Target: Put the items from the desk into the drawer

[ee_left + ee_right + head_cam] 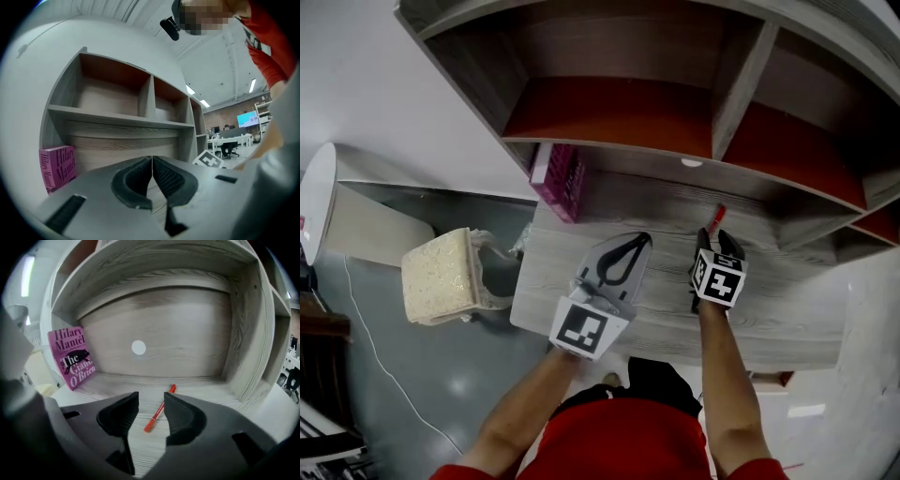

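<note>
Closest to me, my left gripper (151, 161) hangs over the wood-grain surface (787, 300) with its jaws pressed together and nothing between them. On the other side I see the right gripper (151, 398) spread apart and empty, pointing at the red pen (159, 414), which lies flat on the surface just beyond its tips, apart from both. Farther back, a pink book (71, 357) stands at the surface's left end, beneath the shelves (619, 112).
</note>
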Tool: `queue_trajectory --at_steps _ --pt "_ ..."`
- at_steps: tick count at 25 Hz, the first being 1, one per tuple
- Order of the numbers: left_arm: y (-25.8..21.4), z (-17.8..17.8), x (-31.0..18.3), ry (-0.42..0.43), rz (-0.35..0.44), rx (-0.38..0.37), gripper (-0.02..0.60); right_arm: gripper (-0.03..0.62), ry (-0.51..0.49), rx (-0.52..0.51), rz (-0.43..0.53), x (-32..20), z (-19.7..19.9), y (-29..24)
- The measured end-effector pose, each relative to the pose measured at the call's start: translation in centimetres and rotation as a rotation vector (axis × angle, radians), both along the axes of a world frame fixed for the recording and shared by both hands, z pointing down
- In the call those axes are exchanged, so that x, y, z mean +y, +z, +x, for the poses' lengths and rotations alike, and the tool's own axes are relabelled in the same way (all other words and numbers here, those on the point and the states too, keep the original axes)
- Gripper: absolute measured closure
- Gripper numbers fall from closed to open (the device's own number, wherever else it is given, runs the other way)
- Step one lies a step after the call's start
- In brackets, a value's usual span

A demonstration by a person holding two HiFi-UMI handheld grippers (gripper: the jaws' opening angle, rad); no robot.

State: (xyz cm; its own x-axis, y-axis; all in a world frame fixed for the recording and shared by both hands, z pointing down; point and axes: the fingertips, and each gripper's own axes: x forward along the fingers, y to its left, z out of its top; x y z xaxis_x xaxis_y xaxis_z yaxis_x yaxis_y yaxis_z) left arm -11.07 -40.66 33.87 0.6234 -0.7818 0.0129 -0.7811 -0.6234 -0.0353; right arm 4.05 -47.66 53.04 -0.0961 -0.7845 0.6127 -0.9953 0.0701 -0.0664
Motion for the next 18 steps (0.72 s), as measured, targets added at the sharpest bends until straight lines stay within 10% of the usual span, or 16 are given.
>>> queue_trajectory --at_steps 18 --pt "2.5 1.1 -2.3 0.001 -0.055 -0.024 0.572 0.486 0.003 0.029 -0.193 -1.0 1.8 6.6"
